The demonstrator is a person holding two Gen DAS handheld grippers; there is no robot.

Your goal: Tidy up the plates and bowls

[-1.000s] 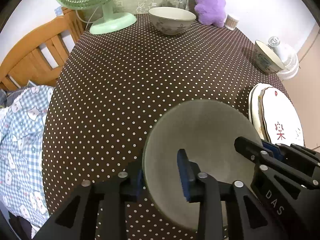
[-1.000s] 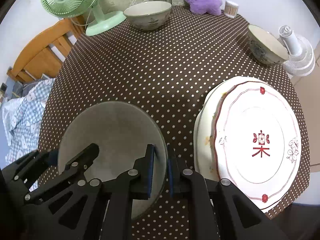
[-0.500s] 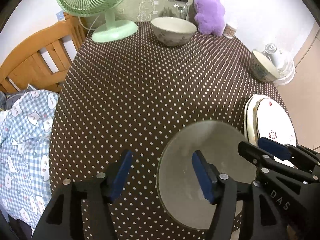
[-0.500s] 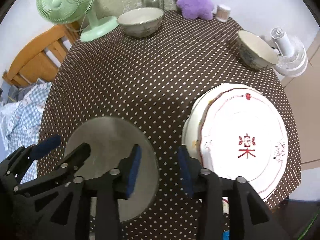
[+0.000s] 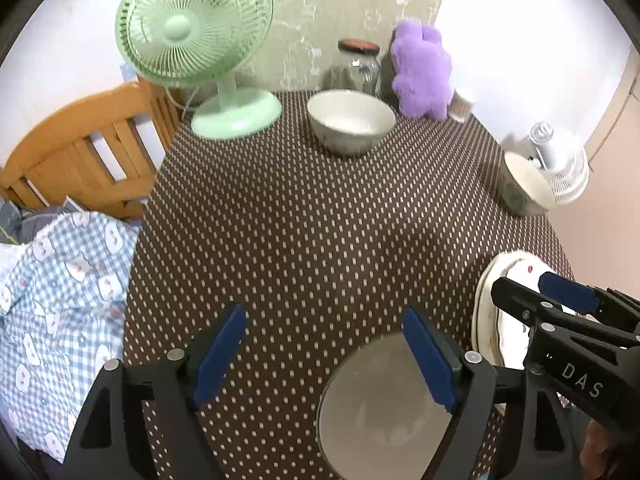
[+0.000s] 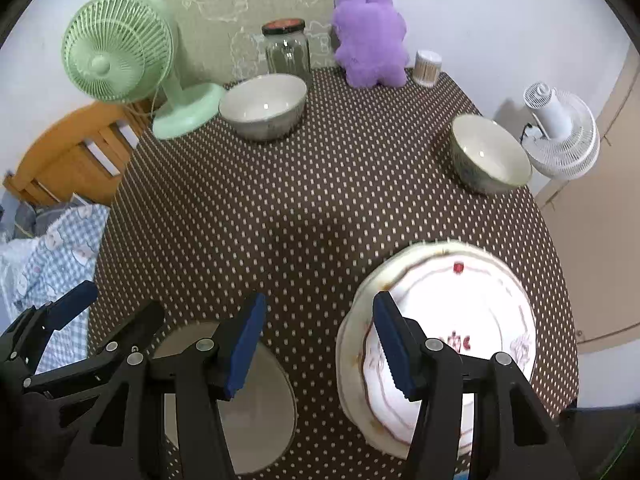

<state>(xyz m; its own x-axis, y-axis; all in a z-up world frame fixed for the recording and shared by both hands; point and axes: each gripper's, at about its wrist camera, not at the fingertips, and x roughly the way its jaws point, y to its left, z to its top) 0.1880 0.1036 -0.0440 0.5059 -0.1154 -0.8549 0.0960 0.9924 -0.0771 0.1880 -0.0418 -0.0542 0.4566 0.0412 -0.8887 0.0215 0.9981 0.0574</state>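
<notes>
A grey bowl [image 5: 384, 412] stands on the dotted tablecloth at the near edge, also in the right wrist view [image 6: 256, 404]. My left gripper [image 5: 324, 356] is open and empty above it. My right gripper [image 6: 320, 344] is open and empty between the grey bowl and a stack of white plates with red trim [image 6: 452, 320], which also shows in the left wrist view [image 5: 488, 320]. A large pale bowl [image 5: 351, 122] [image 6: 263, 106] sits at the back. A smaller patterned bowl [image 6: 489, 159] [image 5: 522, 188] sits at the right edge.
A green fan [image 5: 192, 36], a glass jar [image 6: 287, 50], a purple plush toy [image 6: 368, 36] and a small toothpick pot [image 6: 427, 68] line the back. A white fan [image 6: 560, 132] stands off the table's right. A wooden chair [image 5: 80, 148] with checked cloth [image 5: 52, 304] is left.
Both grippers have let go of the grey bowl's rim, opened wide, and pulled up and back. The bowl now rests on the table.
</notes>
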